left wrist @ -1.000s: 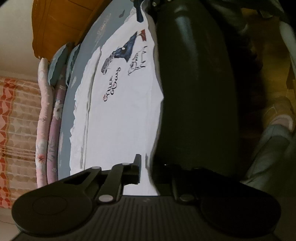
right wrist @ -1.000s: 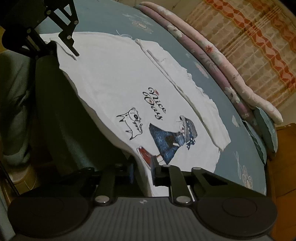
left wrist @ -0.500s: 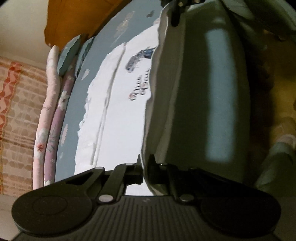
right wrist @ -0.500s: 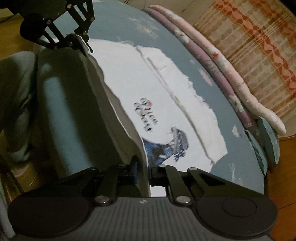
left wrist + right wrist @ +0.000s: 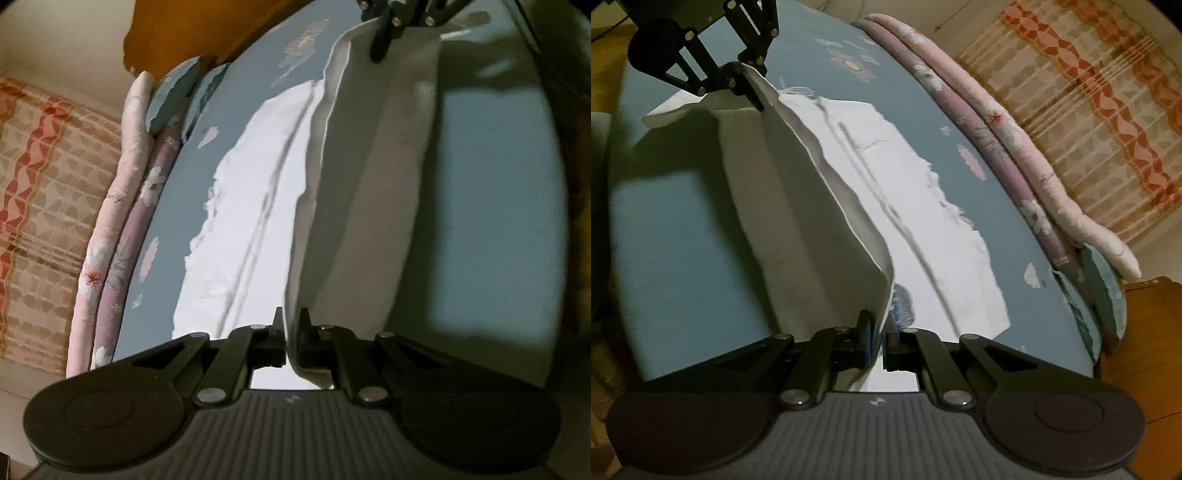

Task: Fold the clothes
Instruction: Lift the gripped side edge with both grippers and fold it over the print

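A white T-shirt (image 5: 251, 221) lies on a blue bed sheet (image 5: 498, 221), its near long edge raised as a flap (image 5: 798, 206) standing over the rest. My left gripper (image 5: 291, 321) is shut on one end of that edge. My right gripper (image 5: 879, 325) is closing its jaws on the other end, with the cloth pinched between the pads. Each gripper also shows in the other's view: the right gripper (image 5: 384, 48) at the top, the left gripper (image 5: 753, 92) at the upper left. Only a bit of the blue print (image 5: 901, 306) peeks out under the flap.
Rolled pink and purple quilts (image 5: 1015, 147) run along the far side of the bed, in front of an orange patterned curtain (image 5: 1089, 110). Blue pillows (image 5: 173, 96) and a wooden headboard (image 5: 203, 29) stand at one end. Bare sheet (image 5: 683, 258) shows beneath the flap.
Both grippers have risen and carried the shirt's near edge up and across toward the far side. The printed picture and lettering, plain before, are now almost covered. Bare sheet has appeared under the flap.
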{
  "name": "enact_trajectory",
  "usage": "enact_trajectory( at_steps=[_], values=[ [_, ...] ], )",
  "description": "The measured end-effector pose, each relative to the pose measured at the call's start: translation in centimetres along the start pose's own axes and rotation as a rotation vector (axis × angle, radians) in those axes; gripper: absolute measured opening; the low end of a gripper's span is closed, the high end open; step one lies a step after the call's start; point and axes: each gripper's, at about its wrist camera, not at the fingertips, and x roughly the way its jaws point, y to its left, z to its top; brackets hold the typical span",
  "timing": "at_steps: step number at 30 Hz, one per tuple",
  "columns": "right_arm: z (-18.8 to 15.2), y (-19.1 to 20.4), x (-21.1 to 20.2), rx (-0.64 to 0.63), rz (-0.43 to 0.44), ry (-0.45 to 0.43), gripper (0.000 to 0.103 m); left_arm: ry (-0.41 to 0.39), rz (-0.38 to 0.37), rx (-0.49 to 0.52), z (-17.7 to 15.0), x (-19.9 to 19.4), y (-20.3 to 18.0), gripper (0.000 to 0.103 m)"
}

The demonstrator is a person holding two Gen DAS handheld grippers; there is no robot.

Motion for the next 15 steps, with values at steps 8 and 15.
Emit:
enact_trajectory(
  at_steps=[8, 15],
  values=[
    [1.2, -3.4, 4.1, -0.004, -0.053, 0.002, 0.006, -0.001, 0.029, -0.053, 1.5, 3.6, 3.6, 0.004],
    [2.4, -7.0, 8.3, 0.016, -0.096, -0.007, 0.006, 0.007, 0.055, -0.077, 2.0, 7.6, 6.4, 0.004]
  ],
)
